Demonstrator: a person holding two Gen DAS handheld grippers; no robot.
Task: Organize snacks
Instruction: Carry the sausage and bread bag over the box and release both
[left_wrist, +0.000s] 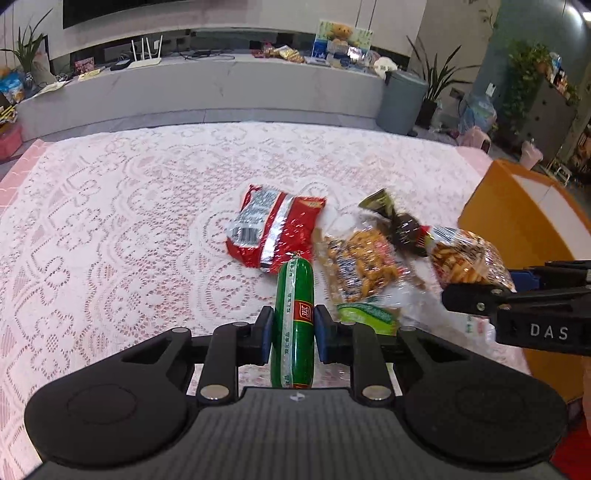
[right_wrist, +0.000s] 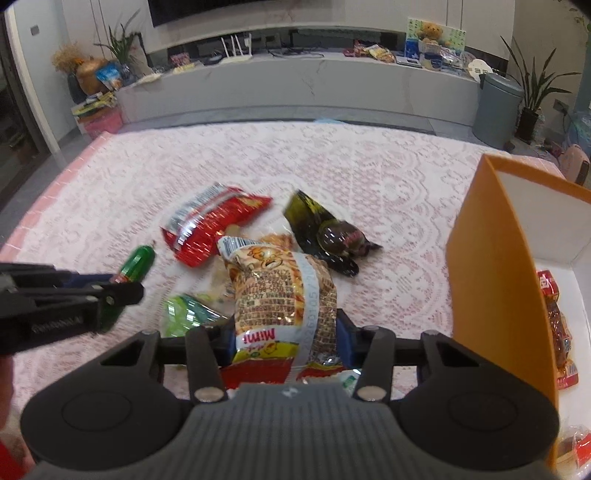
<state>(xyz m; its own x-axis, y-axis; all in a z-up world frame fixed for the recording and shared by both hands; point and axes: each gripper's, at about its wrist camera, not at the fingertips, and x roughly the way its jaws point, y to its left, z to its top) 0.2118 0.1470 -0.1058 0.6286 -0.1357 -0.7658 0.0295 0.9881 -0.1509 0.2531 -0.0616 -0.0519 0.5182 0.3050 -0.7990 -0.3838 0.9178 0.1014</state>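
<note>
My left gripper (left_wrist: 294, 328) is shut on a green sausage (left_wrist: 294, 317) and holds it upright above the lace cloth; it also shows in the right wrist view (right_wrist: 135, 266). My right gripper (right_wrist: 286, 328) is shut on a Mimi snack bag (right_wrist: 282, 295), lifted over the pile; the bag shows in the left wrist view (left_wrist: 467, 258). A red packet (left_wrist: 275, 229), a clear bag of orange snacks (left_wrist: 364, 264), a dark wrapped snack (right_wrist: 332, 236) and a green packet (left_wrist: 367, 314) lie on the cloth.
An orange box (right_wrist: 491, 280) with a white inside stands at the right and holds red-wrapped snacks (right_wrist: 559, 328). The table has a pink lace cloth (left_wrist: 110, 240). A grey bench (right_wrist: 295, 88) and a grey bin (right_wrist: 496, 107) stand beyond the table.
</note>
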